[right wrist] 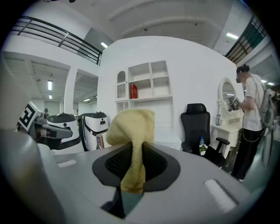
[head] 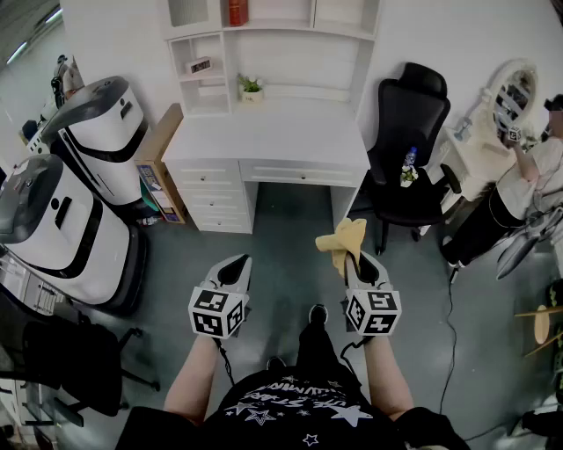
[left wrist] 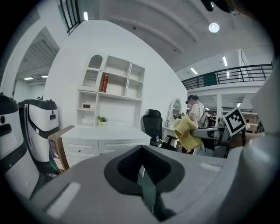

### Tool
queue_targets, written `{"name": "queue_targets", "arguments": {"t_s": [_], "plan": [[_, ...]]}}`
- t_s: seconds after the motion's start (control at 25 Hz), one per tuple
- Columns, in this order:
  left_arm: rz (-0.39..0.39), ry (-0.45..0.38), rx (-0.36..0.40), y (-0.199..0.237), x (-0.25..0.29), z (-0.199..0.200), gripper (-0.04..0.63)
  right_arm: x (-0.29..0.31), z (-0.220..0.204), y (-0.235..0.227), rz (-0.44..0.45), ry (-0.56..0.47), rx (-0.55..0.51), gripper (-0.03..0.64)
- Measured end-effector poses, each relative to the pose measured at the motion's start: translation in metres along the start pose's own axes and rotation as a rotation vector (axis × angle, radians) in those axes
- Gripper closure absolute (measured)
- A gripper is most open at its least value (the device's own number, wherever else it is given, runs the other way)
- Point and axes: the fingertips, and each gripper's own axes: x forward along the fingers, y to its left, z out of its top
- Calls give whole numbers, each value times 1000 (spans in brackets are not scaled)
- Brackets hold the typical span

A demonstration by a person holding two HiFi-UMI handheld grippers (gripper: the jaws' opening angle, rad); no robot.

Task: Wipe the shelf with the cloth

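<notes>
"At the far wall, above the white tabletop [head: 273,132], has the shelf [head: 268,31] been wiped?"

"Judged from this position, no. Wiping has not begun. Both grippers hang over the floor on the near side of the tabletop, well apart from the shelf."

"Where is the cloth [head: 343,239]?"

"In the right gripper [head: 358,260]. Its jaws pinch the yellow cloth. One part stands bunched beyond the jaws, and the tail hangs between them."

"And the left gripper [head: 236,266]?"

"Jaws pressed together, nothing between them. It is level with the right gripper, to its left."

"What remains?"

"The whole task: approach, raise the cloth to a shelf board, make contact, stroke across."

"Obstructions?"

"On the shelf there is a red item [head: 237,10] at the top, a small display block [head: 200,65] at the left and a potted plant [head: 252,86] lower down. Wipe around them or risk knocking them. A black chair [head: 412,123] stands right of the tabletop. White machines [head: 97,132] and a cardboard box [head: 158,158] stand left of it. A person [head: 528,185] works at the far right, well apart."
</notes>
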Motion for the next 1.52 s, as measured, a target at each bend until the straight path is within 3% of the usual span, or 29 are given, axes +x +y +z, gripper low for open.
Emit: {"name": "queue_targets", "arguments": {"t_s": [0.52,0.76,1.28,1.52], "plan": [[-15,3,-23,9,16,3,595,17,-4,-2,17,7,36,529],[-22,23,-22,18,45,7,595,43,4,-19,60,-48,127,528],[0,-13,14,41,205,89,594,189,52,-138,106,-23,144,526],[68,-25,-35,60,281,118,595,260,80,-188,149,-21,127,525]]}}
